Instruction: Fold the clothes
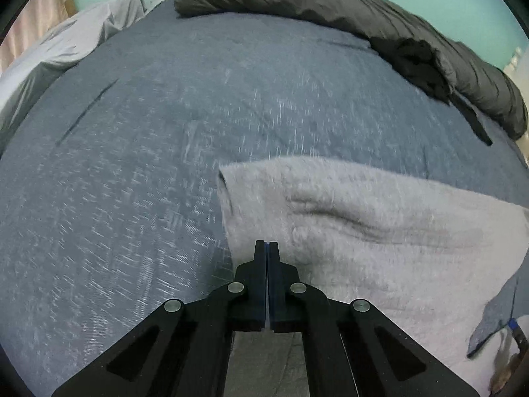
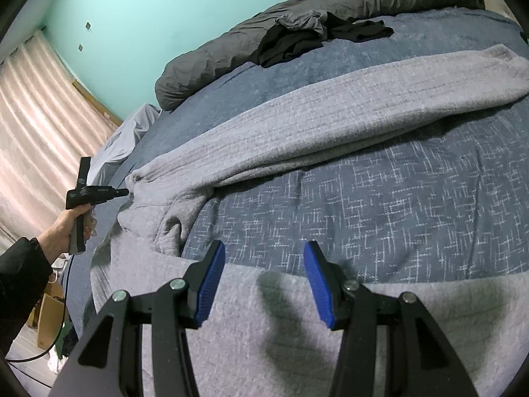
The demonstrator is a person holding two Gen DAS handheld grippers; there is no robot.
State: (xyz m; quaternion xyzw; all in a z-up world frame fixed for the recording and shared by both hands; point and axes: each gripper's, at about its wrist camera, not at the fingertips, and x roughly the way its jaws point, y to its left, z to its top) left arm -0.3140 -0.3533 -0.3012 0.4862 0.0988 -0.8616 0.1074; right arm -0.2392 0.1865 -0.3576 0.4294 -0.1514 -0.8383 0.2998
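**Garment across the bed, grippers at its two ends**

The garment (image 2: 330,122) lies on the bedcover (image 2: 380,198), one long part running from 9 o'clock toward 2 o'clock in the right wrist view. At 12 o'clock behind it, the duvet roll (image 2: 297,10) lines the far edge of the bed, with dark clothes (image 2: 297,43) against it. The left gripper (image 2: 127,192) meets the garment's edge at 9 o'clock. The right gripper (image 2: 264,248) hangs over its near part at 6 o'clock.
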